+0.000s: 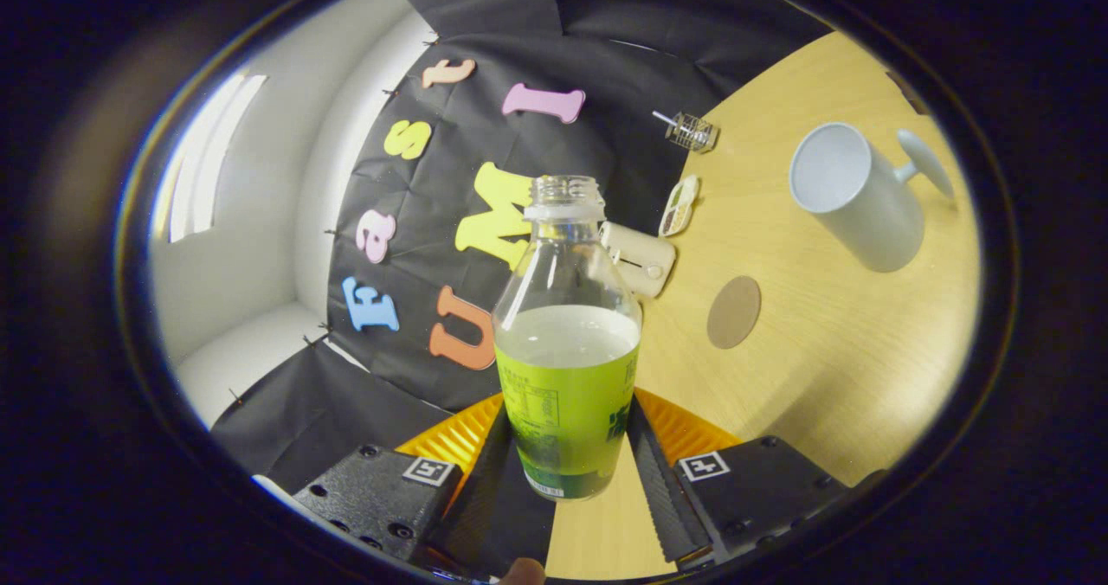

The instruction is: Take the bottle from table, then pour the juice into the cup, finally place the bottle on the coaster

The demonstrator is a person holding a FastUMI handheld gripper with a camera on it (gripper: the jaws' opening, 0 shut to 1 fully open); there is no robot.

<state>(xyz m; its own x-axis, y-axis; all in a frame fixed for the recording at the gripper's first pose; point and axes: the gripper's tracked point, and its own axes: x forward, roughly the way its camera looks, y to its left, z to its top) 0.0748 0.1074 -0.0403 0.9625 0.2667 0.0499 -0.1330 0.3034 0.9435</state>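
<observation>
A: The tongs (pixel 571 455) are clamping the bottle (pixel 567 343) right now, one ribbed finger (pixel 493 472) pressing on each side of its green label. The whole view is leaning, so the surface (pixel 822 377) is running up at a slant beyond the bottle.

B: And the bottle is sitting upright between the fingers, lifted off the wood. Its cap is off, the neck is open, and pale juice is filling it up to about the shoulder.

A: Taking the bottle as our marker: the round brown coaster (pixel 734 311) is lying flat on the surface just past it, to its right, with nothing on it.

B: The white cup (pixel 853 196) is standing farther out from the bottle, beyond the coaster, mouth open toward us, handle pointing away. I cannot tell whether anything is in it.

A: Right behind the bottle's shoulder a cream box (pixel 640 260) is peeking out, almost touching the bottle's outline. Past that, a small tray (pixel 679 205) is lying near the cloth wall, and a little wire basket (pixel 690 131) is lying farther still.
</observation>
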